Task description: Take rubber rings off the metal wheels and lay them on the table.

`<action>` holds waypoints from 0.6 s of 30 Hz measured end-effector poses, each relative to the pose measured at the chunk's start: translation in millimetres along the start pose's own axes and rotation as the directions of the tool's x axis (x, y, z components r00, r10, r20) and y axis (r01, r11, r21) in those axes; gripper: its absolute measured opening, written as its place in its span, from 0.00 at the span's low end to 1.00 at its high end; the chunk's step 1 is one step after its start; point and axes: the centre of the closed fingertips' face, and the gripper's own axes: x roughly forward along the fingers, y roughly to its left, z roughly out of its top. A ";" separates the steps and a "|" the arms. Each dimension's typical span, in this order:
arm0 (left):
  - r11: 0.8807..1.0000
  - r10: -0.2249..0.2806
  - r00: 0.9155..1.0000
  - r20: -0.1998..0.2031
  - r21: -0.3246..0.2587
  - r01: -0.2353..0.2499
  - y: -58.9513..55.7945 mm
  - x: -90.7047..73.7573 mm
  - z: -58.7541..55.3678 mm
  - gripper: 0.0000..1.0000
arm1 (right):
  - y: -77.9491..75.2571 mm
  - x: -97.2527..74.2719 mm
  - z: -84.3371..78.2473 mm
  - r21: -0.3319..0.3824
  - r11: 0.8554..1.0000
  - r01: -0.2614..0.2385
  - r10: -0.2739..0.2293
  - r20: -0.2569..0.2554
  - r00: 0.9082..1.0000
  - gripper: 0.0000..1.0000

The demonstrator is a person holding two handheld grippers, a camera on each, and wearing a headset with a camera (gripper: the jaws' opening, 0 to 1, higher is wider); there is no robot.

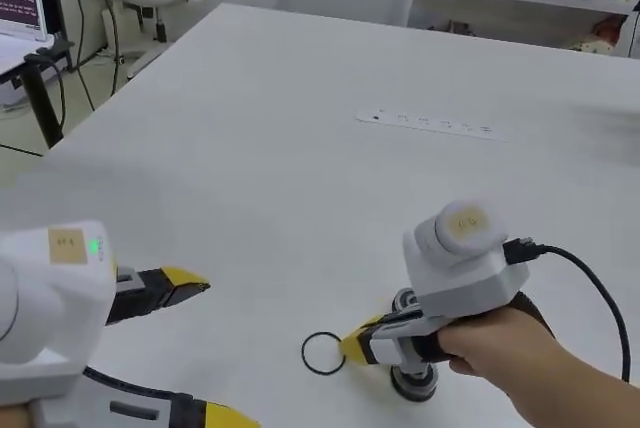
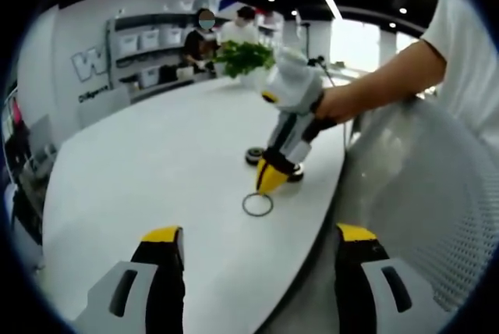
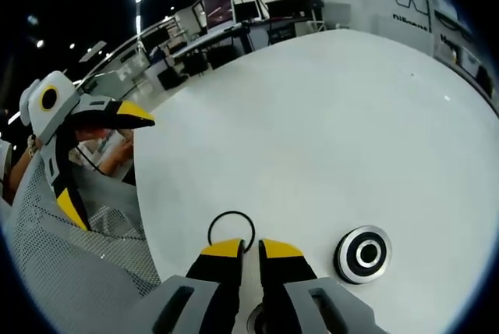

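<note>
The right gripper (image 3: 249, 245) holds its jaws almost together at the near rim of a loose rubber ring (image 3: 231, 231); I cannot tell whether they pinch it. The ring lies flat on the table (image 3: 312, 115), straight ahead of the tips. A metal wheel (image 3: 362, 254) that keeps its ring sits just beside. The left gripper (image 2: 257, 234) gapes wide, farther off.

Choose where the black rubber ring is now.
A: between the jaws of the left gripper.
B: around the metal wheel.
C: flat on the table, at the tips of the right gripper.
C: the ring lies flat on the table at the tips of the right gripper, apart from the wheel.
</note>
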 end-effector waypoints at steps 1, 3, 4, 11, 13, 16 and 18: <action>1.000 -0.002 1.000 -0.005 -0.006 0.002 -0.1 0.4 -1.4 0.80 | -0.4 -0.8 0.2 0.000 1.000 0.000 0.000 0.001 1.000 0.08; 1.000 -0.004 1.000 -0.007 -0.003 0.004 -0.3 0.8 -1.5 0.80 | -2.0 -4.2 1.4 0.000 1.000 0.005 -0.005 0.008 1.000 0.11; 1.000 -0.005 1.000 -0.006 -0.001 0.005 -0.5 0.9 -1.2 0.80 | -2.5 -6.1 1.8 0.000 1.000 0.005 -0.005 0.010 1.000 0.12; 1.000 -0.028 1.000 -0.014 -0.003 0.028 -4.6 2.8 -2.1 0.80 | -3.5 -30.1 6.9 0.003 0.999 -0.039 0.039 0.057 0.998 0.20; 0.999 -0.032 0.999 -0.018 0.003 0.032 -5.4 3.3 -2.5 0.81 | -6.9 -37.1 7.6 0.005 0.999 -0.036 0.036 0.070 0.997 0.21; 0.999 -0.037 0.999 -0.016 0.000 0.037 -6.4 3.7 -2.1 0.81 | -13.9 -50.5 8.2 0.010 1.000 -0.022 0.021 0.103 0.994 0.22; 0.999 -0.044 0.999 -0.013 -0.002 0.044 -7.7 4.1 -1.6 0.81 | -17.4 -58.9 8.9 0.022 1.000 -0.016 0.013 0.139 0.990 0.23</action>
